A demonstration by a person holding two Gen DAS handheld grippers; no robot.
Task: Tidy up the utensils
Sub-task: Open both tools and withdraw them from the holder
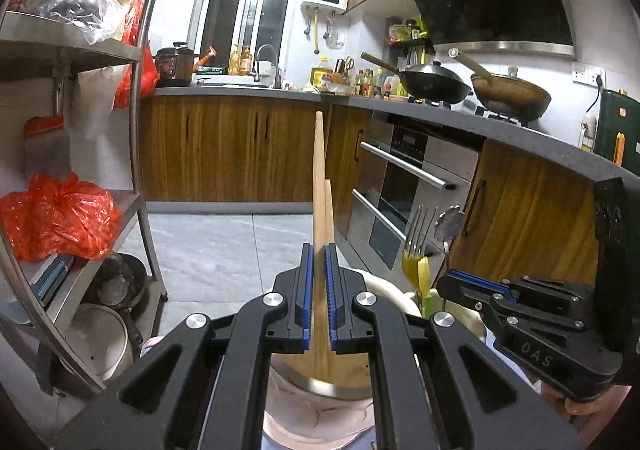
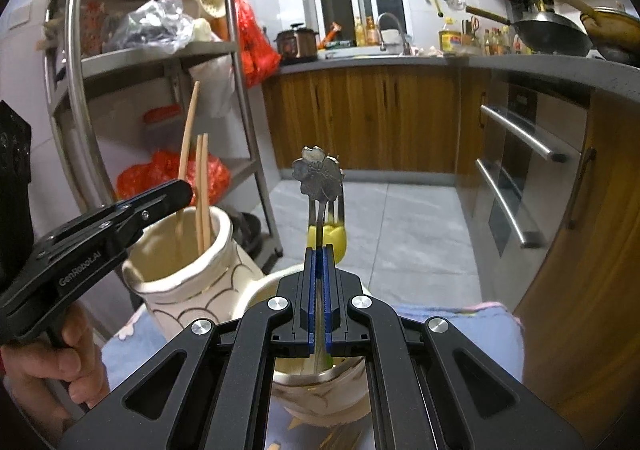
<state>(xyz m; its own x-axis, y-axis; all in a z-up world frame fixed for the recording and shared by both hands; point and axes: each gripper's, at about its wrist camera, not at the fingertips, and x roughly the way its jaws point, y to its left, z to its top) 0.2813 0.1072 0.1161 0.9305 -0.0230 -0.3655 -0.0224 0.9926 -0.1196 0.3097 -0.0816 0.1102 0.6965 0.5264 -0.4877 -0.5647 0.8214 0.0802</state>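
Observation:
My left gripper (image 1: 319, 254) is shut on wooden chopsticks (image 1: 320, 178) that stand upright in a cream ceramic holder (image 1: 320, 374) below it. In the right wrist view that holder (image 2: 180, 282) holds three chopsticks (image 2: 202, 186), and the left gripper (image 2: 176, 192) shows beside them. My right gripper (image 2: 319, 254) is shut on the thin metal handle of a spoon with a flower-shaped end (image 2: 319, 174), standing in a second cream holder (image 2: 320, 390). A yellow-handled fork (image 2: 334, 234) stands in that holder too. In the left wrist view the fork (image 1: 416, 242) and the spoon (image 1: 450, 226) show at right.
A steel shelf rack (image 1: 140, 154) with red bags stands at left. Wooden cabinets (image 1: 240, 146) and an oven (image 1: 404, 186) line the far side and right. Woks (image 1: 436, 84) sit on the stove. The holders rest on a light blue cloth (image 2: 480, 330).

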